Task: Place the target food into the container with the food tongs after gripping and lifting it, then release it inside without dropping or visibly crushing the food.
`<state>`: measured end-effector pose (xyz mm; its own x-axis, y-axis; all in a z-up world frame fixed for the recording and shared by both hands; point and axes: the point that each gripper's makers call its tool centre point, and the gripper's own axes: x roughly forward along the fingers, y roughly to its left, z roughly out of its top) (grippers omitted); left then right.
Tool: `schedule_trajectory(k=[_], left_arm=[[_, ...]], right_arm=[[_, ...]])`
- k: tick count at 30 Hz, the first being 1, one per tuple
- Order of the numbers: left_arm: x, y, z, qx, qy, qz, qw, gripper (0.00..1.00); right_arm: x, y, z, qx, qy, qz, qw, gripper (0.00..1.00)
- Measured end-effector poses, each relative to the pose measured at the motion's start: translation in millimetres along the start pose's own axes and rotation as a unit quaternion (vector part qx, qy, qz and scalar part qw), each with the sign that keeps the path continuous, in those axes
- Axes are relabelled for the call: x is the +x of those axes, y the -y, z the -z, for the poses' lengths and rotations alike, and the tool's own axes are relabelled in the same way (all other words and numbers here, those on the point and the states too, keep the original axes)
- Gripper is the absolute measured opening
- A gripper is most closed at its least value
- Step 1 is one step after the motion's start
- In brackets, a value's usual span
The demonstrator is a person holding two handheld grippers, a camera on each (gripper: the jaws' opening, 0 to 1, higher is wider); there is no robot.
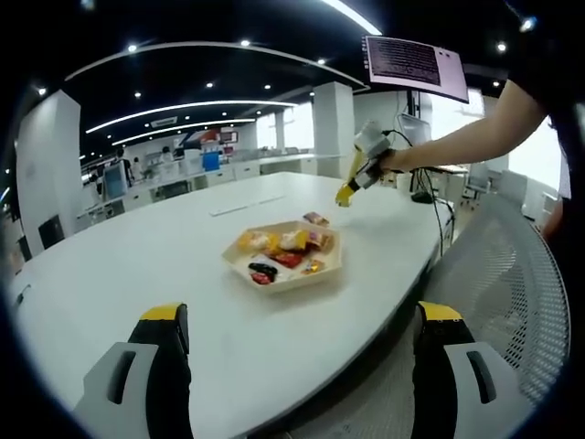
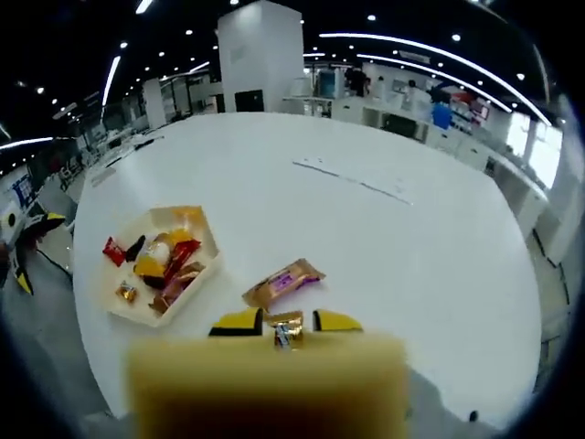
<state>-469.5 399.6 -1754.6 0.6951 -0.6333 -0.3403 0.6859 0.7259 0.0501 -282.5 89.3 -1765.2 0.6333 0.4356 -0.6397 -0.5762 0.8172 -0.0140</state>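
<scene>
Left gripper (image 1: 297, 343) gapes wide at the near table (image 1: 137, 265) edge; right gripper (image 2: 287, 322) clamps a gold candy (image 2: 286, 331), snack tray (image 2: 203, 265) left.

We see a broad white oval table (image 1: 228, 338) carrying a pale beige hexagonal tray (image 2: 203, 251) of red, yellow, orange and black wrapped snacks (image 2: 163, 261). Beside it lies a purple-and-tan snack packet (image 2: 283, 282). Our grey left gripper (image 1: 297, 361) has yellow-capped black jaws; the right gripper (image 2: 285, 322) shows yellow tips around a small gold-wrapped sweet (image 2: 286, 331).
</scene>
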Motion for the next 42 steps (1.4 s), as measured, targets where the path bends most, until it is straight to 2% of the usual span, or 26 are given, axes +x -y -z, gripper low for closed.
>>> schedule_trajectory(k=[5, 10, 16, 20, 25, 29, 35, 42], left_arm=[[-0.3, -1.3, 1.4, 0.004, -0.005, -0.004, 1.0, 0.99], [-0.7, -1.3, 0.8, 0.005, -0.004, -0.004, 1.0, 0.99], [-1.8, -2.6, -0.3, 0.006, 0.001, -0.008, 0.9999, 0.99], [-1.7, -4.4, 5.0, 0.006, -0.013, -0.011, 0.9998, 0.99], [-2.2, -3.6, 4.5, 0.004, -0.012, -0.011, 0.9999, 0.99], [-2.7, -3.8, 4.7, 0.005, -0.011, -0.012, 0.9999, 0.99], [-3.0, -4.1, 4.4, 0.005, -0.01, -0.014, 0.9998, 0.98], [-3.2, -4.7, 4.3, 0.004, -0.009, -0.017, 0.9998, 0.97]], right_arm=[[-14.7, -8.7, -21.0, -0.007, 0.017, 0.003, 0.9998, 0.2], [-33.1, -15.6, -38.9, 0.011, 0.034, 0.011, 0.9993, 0.21], [-46.3, -35.3, -49.1, 0.016, 0.046, -0.002, 0.9988, 0.21], [-49.5, -48.6, -56.0, 0.015, 0.056, -0.006, 0.9983, 0.21], [-40.8, -67.7, -70.3, 0.003, 0.064, -0.018, 0.9978, 0.21], [-28.8, -91.6, -86.7, -0.003, 0.074, -0.036, 0.9966, 0.21], [-7.9, -131.9, -106.8, -0.019, 0.077, -0.081, 0.9936, 0.21], [11.3, -167.6, -118.2, -0.032, 0.074, -0.119, 0.9896, 0.21]])
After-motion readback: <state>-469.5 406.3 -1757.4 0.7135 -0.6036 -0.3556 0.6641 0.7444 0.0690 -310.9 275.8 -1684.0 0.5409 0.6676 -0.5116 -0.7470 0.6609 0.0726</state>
